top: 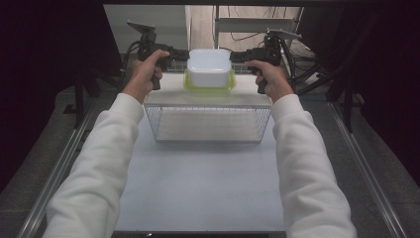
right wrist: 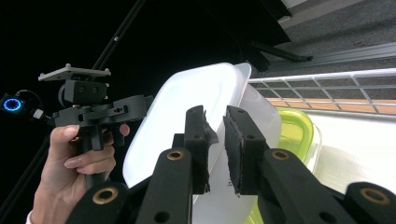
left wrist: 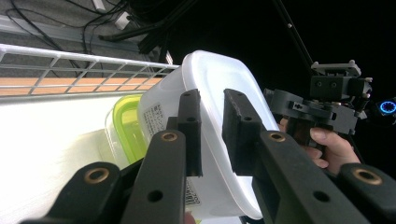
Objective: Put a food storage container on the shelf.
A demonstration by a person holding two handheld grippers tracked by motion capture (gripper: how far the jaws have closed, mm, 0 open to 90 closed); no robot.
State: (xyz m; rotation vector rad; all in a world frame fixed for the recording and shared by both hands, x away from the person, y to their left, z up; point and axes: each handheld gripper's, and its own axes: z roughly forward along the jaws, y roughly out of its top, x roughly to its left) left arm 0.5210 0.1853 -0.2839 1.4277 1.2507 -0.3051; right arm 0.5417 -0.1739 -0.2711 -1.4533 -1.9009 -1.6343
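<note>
- Two grippers share one load: left gripper [top: 182, 55] and right gripper [top: 236, 56] each pinch the rim of the white container [top: 208, 68] from opposite sides, jaws nearly shut on its thin edge.
- Container sits between the two grippers, held just above the green-lidded box [top: 208, 88], w/ its flat face toward the high view; can't tell if the two touch.
- Progress, my guess: pick-up done, placing not done. Wire basket [top: 208, 124] on the person's side of both grippers holds nothing.
- Left: prob. carry it over the near rim, lower in, release.
- White container: translucent plastic, smooth, rounded-rectangle, flared lip, printed label on its side in left gripper view.
- Green box: clear walls, lime lid, rounded corners.
- Basket: thin white wire mesh, rectangular, open top.
- Gripper pads: black, matte, worn at edges.
</note>
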